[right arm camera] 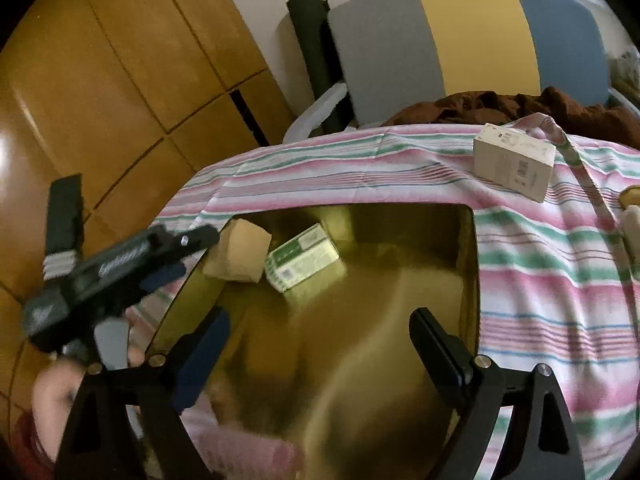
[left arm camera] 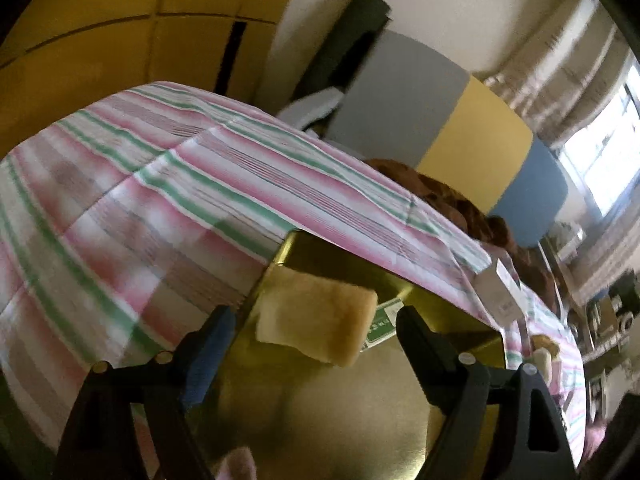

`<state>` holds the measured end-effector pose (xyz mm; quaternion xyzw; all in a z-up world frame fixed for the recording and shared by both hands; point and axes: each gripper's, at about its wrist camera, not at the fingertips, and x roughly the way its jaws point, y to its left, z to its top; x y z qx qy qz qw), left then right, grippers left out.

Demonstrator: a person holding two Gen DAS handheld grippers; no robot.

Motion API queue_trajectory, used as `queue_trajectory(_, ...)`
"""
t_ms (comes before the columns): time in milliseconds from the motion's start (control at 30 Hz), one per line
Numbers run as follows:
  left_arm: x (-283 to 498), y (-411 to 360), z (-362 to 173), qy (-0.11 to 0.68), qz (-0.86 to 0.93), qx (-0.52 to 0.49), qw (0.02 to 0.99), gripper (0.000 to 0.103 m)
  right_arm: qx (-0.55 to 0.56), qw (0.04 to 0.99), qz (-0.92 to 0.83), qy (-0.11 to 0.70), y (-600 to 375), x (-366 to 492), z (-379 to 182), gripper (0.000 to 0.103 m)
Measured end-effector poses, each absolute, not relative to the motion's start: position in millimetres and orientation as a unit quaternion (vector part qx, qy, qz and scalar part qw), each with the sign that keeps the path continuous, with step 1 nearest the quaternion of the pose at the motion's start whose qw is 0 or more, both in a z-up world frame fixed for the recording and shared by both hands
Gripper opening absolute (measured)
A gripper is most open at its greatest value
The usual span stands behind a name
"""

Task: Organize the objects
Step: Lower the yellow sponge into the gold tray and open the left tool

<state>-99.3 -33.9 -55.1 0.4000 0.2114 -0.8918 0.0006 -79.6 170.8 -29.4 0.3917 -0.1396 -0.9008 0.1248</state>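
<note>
A shiny gold tray (right arm camera: 400,320) lies on the striped cloth. In it are a tan sponge block (right arm camera: 238,254) and a green-and-white box (right arm camera: 304,258), side by side at the far left corner. My left gripper (left arm camera: 316,334) is open just above the tray, with the sponge (left arm camera: 316,330) lying between and beyond its fingertips and the green box (left arm camera: 380,320) behind it. The left gripper also shows in the right wrist view (right arm camera: 192,256), at the tray's left edge. My right gripper (right arm camera: 320,332) is open and empty over the tray's middle.
A white carton (right arm camera: 514,164) stands on the pink, green and white striped cloth (right arm camera: 540,280) at the far right. Brown fabric (right arm camera: 520,106) and a grey, yellow and blue cushion (right arm camera: 460,36) lie beyond. Wooden floor (right arm camera: 120,100) is to the left.
</note>
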Motion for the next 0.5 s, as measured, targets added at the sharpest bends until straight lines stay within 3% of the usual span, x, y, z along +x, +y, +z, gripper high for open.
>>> queue_trajectory(500,-30,12,-51,0.191,-0.894,0.405,-0.030,0.084,0.361,0.108,-0.919,-0.114,199,-17,-16,0.093)
